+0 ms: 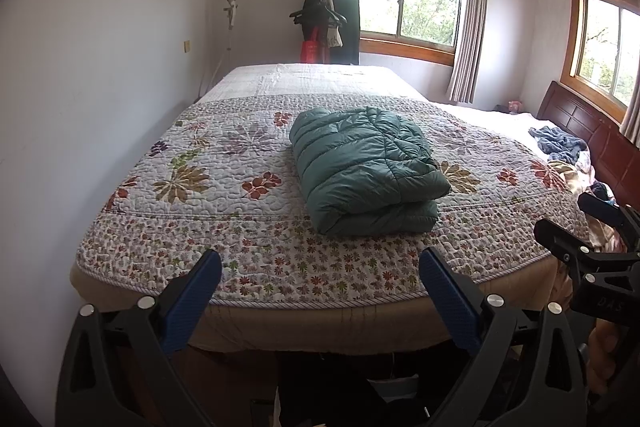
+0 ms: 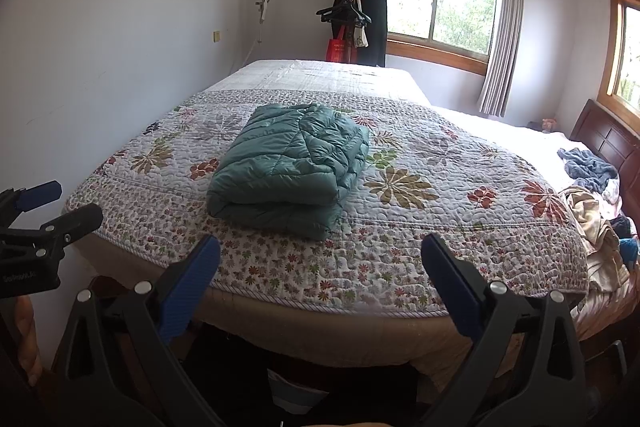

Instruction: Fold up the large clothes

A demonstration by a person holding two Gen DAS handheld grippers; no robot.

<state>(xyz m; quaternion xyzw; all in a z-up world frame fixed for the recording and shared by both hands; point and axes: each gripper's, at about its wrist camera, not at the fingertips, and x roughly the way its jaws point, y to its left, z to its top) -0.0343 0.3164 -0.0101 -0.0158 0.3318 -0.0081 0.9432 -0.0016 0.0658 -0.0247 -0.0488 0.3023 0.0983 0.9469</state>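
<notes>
A green quilted down jacket (image 1: pixel 366 167) (image 2: pixel 290 165) lies folded into a thick bundle on the floral quilt (image 1: pixel 224 211) (image 2: pixel 420 219) covering the bed, near its front edge. My left gripper (image 1: pixel 320 261) is open and empty, held back from the bed's edge, below and in front of the jacket. My right gripper (image 2: pixel 320 245) is open too, with nothing between its blue pads, and stays off the bed. Each gripper shows at the edge of the other's view: the right one (image 1: pixel 596 227) and the left one (image 2: pixel 44 211). Neither touches the jacket.
A pile of loose clothes (image 2: pixel 592 195) (image 1: pixel 560 147) lies at the bed's right side by the wooden headboard (image 2: pixel 604 139). A coat rack (image 1: pixel 330 11) with dark garments and a red bag stands in the far corner by the window. A white wall runs along the left.
</notes>
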